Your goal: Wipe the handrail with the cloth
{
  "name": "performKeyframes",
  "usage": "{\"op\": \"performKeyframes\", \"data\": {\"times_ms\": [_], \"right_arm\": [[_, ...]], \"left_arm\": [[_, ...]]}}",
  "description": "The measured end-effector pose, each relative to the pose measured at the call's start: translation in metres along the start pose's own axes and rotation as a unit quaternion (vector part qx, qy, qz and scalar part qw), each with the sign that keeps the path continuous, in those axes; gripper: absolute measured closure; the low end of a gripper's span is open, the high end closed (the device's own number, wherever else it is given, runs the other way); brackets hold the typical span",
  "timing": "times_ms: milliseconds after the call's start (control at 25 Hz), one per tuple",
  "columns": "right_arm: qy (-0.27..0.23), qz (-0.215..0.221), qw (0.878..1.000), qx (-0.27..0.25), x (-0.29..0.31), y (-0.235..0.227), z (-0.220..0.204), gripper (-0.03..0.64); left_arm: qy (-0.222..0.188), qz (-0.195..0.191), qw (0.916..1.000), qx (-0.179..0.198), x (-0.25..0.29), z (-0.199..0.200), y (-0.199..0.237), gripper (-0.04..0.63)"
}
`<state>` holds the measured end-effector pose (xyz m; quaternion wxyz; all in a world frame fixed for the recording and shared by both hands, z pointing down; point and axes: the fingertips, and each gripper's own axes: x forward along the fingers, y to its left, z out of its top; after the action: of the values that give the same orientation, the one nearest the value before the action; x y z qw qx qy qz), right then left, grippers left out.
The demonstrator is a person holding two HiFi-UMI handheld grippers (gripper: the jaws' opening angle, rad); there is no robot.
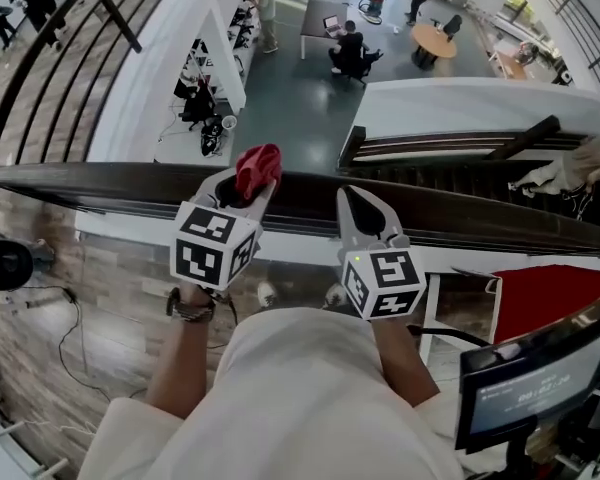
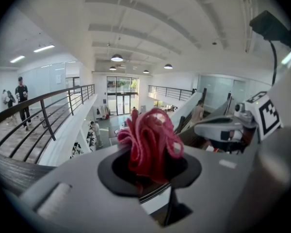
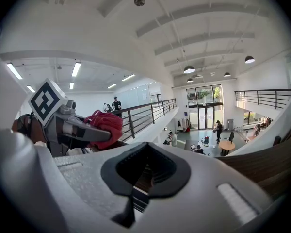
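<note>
Closest to the head camera are the person's pale shirt (image 1: pixel 310 388) and two forearms, with a watch (image 1: pixel 188 310) on the left wrist. Past them the handrail (image 1: pixel 90 180), a dark wooden bar, runs straight across from left to right, with an open drop to a lower floor behind it.

The left gripper (image 1: pixel 248 183) is over the rail at about its middle, fingers clamped on the cloth (image 1: pixel 259 166). The cloth is a bunched red wad that sticks out beyond the fingertips and sits above the rail's far edge. Whether it presses on the wood I cannot tell. In the left gripper view the cloth (image 2: pixel 150 139) fills the gap between the closed fingers.

Just to the right, the right gripper (image 1: pixel 365 206) also points across the rail, fingers together with nothing between them, as its own view confirms.

So the left hand is the one to wipe, and I judge the stroke should follow the rail's length. Leftward the bar is bare. Rightward the right gripper sits just beside the left one. Farther along, a pale rag (image 1: pixel 570 168) is draped on the rail, and a monitor (image 1: pixel 535 378) stands near the person's right side.
</note>
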<state>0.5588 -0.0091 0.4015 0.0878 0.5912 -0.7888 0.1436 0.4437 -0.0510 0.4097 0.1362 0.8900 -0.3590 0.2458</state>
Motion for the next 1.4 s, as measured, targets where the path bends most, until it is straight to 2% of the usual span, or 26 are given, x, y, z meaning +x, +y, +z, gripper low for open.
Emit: {"op": "performKeyframes", "data": {"times_ms": [800, 1400], "right_arm": [[0.006, 0.004, 1.0, -0.009, 0.005, 0.003, -0.001, 0.614], [0.005, -0.013, 1.0, -0.019, 0.006, 0.0, -0.005, 0.614]], "left_arm": [[-0.03, -0.032, 0.999, 0.011, 0.006, 0.0, -0.047, 0.469], [-0.077, -0.018, 0.9953, 0.055, 0.005, -0.029, -0.07, 0.469]]}}
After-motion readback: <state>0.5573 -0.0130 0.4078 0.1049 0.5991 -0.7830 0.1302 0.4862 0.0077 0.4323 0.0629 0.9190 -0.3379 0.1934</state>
